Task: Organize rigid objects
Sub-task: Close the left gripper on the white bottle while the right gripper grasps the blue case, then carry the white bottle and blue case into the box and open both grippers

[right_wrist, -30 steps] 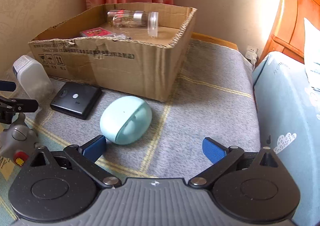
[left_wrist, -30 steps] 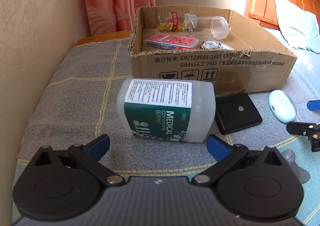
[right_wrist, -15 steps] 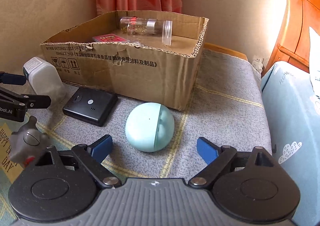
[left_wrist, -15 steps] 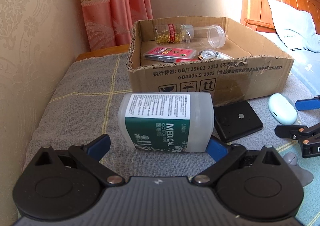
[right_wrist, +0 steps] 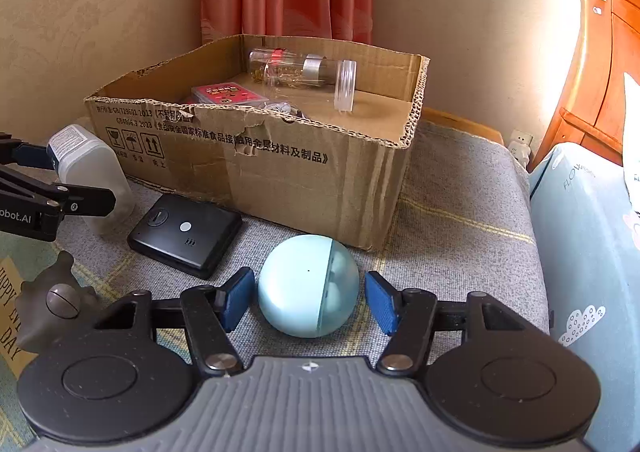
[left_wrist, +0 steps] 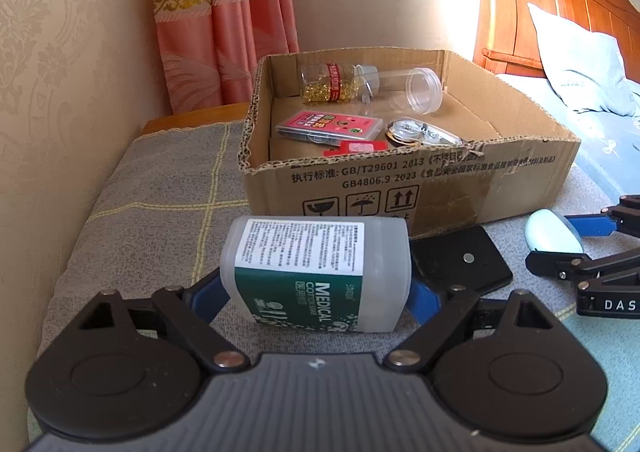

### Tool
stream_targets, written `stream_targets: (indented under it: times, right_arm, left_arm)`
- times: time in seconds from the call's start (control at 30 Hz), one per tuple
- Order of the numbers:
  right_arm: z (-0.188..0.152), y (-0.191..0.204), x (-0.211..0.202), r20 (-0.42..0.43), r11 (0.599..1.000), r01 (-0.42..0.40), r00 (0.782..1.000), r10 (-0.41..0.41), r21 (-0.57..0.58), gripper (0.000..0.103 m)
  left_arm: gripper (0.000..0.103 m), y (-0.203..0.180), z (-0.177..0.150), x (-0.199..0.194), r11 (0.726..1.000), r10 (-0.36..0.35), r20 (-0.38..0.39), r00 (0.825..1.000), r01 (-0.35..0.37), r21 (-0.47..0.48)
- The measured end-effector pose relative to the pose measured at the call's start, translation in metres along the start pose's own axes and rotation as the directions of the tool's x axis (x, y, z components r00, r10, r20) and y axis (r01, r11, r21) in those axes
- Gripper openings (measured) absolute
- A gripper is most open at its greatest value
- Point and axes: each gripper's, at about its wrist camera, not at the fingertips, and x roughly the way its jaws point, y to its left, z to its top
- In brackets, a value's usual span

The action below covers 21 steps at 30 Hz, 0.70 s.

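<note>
Bottle point(left_wrist: 316, 272) lies on its side between the left gripper's point(left_wrist: 316, 294) spread fingers — contact unclear. Right gripper point(right_wrist: 310, 298) straddles the round case point(right_wrist: 308, 284) — gaps either side.

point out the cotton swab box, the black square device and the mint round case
cotton swab box point(left_wrist: 312, 272), left wrist view, on its label
black square device point(right_wrist: 186, 230), right wrist view, on its top face
mint round case point(right_wrist: 306, 286), right wrist view, on its front shell

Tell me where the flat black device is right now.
The flat black device lies on the grey blanket just in front of the cardboard box. In the right wrist view it sits left of the pale blue case and right of the medical cotton bottle.
</note>
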Motion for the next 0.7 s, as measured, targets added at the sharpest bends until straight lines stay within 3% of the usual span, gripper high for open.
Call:
stream_targets:
  times: [0.7]
  right_arm:
    - [0.0064, 0.0045, 0.0018, -0.023, 0.999, 0.033, 0.999, -0.033, 0.008, 0.059]
  left_arm:
    - [0.084, 0.0004, 0.0032, -0.0014, 1.000, 0.009, 0.004, 1.000, -0.009, -0.007]
